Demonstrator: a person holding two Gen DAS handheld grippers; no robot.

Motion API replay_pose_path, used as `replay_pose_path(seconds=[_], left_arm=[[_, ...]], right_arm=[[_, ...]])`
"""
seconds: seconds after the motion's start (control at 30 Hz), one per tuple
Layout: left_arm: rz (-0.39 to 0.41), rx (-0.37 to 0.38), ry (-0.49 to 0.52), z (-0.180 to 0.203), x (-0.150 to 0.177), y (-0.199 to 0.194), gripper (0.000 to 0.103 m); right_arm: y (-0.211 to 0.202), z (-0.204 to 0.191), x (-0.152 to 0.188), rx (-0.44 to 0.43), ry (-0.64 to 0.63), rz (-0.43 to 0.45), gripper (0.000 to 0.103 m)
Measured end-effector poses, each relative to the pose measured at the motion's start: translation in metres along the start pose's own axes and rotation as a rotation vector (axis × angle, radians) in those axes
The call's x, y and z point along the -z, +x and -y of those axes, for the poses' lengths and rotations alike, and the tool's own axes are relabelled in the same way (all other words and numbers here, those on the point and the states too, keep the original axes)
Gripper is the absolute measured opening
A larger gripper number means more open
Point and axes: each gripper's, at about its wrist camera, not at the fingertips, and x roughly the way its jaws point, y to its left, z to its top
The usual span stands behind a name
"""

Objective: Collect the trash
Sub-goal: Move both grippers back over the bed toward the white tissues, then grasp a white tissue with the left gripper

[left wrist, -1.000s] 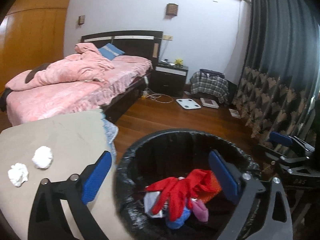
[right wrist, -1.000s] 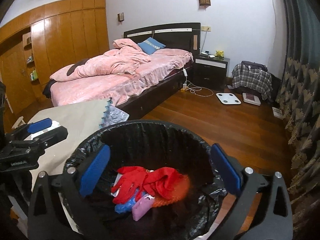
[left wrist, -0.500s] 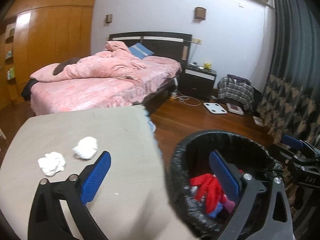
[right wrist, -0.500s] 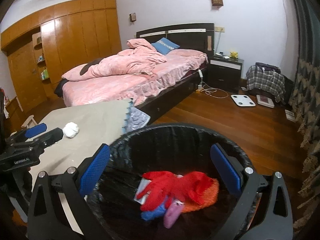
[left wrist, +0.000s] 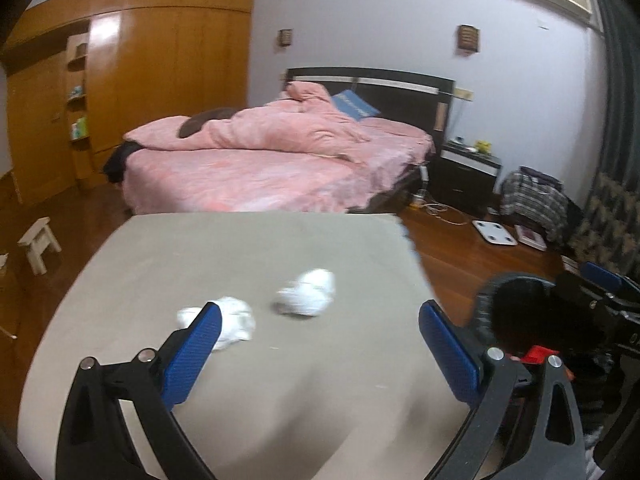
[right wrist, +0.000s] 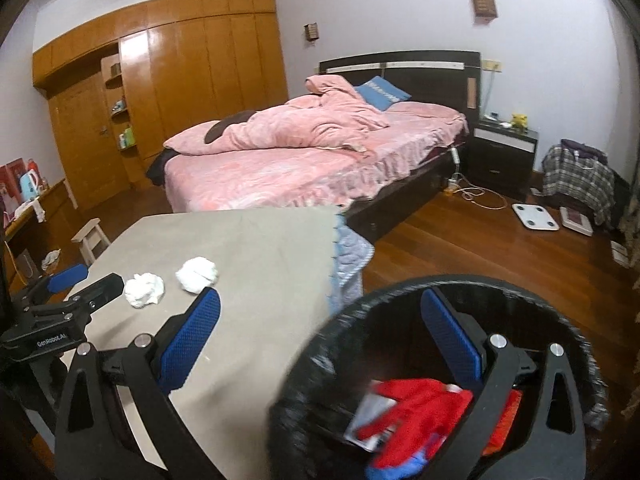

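Tissue wads [left wrist: 307, 298] [left wrist: 232, 322]: on table [left wrist: 240, 248], near bin [right wrist: 440, 292] | likely light, soft, crushable; pinch mid-wad | left gripper [left wrist: 320, 344]: spread, empty | right gripper [right wrist: 320, 336]: spread, empty

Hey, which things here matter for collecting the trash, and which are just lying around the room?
For the job:
- two crumpled white paper wads on the grey table
- black-lined trash bin
- left hand-held gripper, open
- right hand-held gripper, open

Just lying about:
- white scale
- small white stool
- plaid cloth
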Motion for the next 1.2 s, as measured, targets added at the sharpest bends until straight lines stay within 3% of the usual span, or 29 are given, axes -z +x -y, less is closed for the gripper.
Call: replay_pose_path(seconds=[0.3, 0.57, 0.93, 1.0, 1.2], left_arm=[[-0.045, -0.128, -0.052, -0.063, 0.005, 0.043, 0.097], [-0.131, -0.143, -0.056, -0.081, 0.017, 0.090, 0.097], [-0.236, -0.146, -0.097, -0.092, 0.025, 0.122, 0.097], [-0.256, -0.135, -0.100, -0.093, 0.027, 0.127, 0.095], [-0.303, -0.104, -0.117, -0.093, 0.030, 0.134, 0.076]], right_arm=[[0.059, -0.047, -0.012, -0.049, -0.007, -0.009, 0.098], [0.099, -0.067, -0.007, -0.056, -0.022, -0.052, 0.098], [0.121, -0.073, -0.001, -0.054, -0.044, -0.085, 0.098], [0.123, -0.074, 0.000, -0.054, -0.048, -0.089, 0.098], [0.128, -0.078, 0.002, -0.059, -0.057, -0.098, 0.098]])
